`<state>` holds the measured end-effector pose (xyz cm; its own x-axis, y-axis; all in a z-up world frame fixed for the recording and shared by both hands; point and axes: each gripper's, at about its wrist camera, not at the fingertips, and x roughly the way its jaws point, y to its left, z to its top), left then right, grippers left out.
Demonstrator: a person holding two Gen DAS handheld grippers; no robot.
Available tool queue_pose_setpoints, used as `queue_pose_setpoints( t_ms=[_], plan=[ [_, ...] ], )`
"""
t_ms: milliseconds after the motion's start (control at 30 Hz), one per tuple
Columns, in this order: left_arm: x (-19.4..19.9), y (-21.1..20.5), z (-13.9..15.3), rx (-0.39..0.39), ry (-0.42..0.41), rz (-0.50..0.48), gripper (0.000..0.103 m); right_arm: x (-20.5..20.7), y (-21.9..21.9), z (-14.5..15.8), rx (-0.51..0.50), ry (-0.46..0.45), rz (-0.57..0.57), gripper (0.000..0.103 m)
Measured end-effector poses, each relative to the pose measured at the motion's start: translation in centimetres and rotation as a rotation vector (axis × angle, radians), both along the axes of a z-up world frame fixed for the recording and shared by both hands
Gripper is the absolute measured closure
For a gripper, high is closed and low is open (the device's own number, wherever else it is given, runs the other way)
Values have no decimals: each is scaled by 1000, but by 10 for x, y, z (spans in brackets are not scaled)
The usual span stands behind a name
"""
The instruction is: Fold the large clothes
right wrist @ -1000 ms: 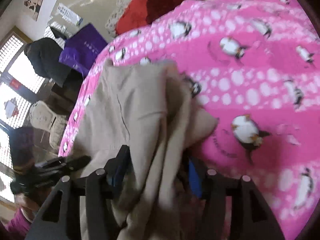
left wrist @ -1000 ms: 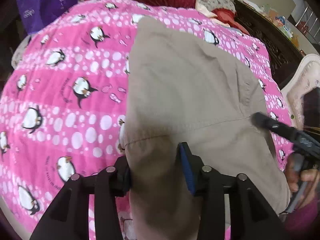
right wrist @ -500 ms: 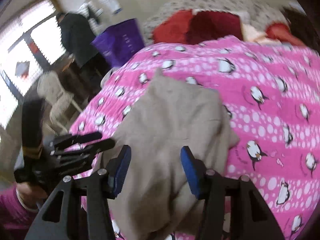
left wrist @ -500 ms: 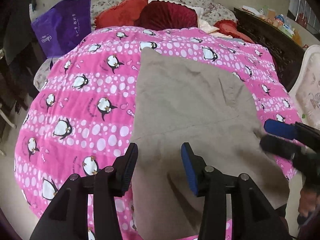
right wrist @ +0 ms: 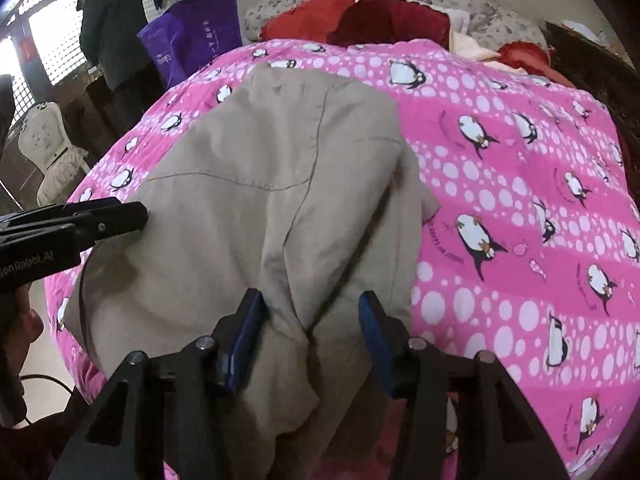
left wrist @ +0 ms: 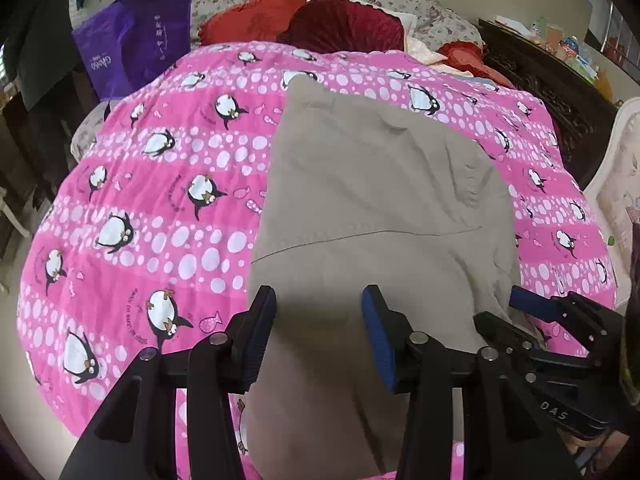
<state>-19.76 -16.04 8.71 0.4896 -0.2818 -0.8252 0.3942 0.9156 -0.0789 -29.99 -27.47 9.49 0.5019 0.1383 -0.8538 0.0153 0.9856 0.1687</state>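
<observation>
One beige garment [left wrist: 372, 184], one penguin quilt [left wrist: 160, 208], one purple bag [left wrist: 140, 40], two grippers.

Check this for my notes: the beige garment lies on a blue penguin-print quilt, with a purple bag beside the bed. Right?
Not quite: the penguin-print quilt is pink, not blue, as the left wrist view shows. The beige garment does lie on it, and the purple bag stands beside the bed.

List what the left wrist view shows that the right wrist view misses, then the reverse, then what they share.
Only the left wrist view: the left gripper head-on, jaws apart over the cloth, and the cluttered dark dresser.

Only the right wrist view: a person in dark clothes by the window, and a white chair.

Both: the beige garment, the pink penguin quilt, the purple bag and the red pillows.
</observation>
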Motion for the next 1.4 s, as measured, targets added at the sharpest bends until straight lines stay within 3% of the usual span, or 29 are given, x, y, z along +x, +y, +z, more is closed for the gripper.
queue_pose_setpoints(
  t_ms=[233, 467, 533, 700, 967, 1100, 1400],
  plan=[
    [-10, 3, 16, 12, -44, 22, 70, -7, 5, 42, 33, -54, -48, 50],
    [-17, 7, 31, -4, -71, 36, 70, -6, 4, 71, -15, -95, -130, 27],
    [-19, 8, 33, -7, -77, 37, 70, -3, 5, 75, -35, -94, -152, 27],
    [-24, 10, 40, 10, -121, 55, 70, -3, 12, 79, -69, -104, -162, 24],
    [-25, 13, 37, 18, -124, 85, 70, -2, 13, 73, -68, -89, -164, 23],
    [-27, 11, 38, 66, -157, 102, 70, -2, 12, 70, -63, -83, -164, 23],
    [-26, 12, 35, 59, -147, 105, 70, 0, 14, 66, -67, -82, -156, 23]
  ],
)
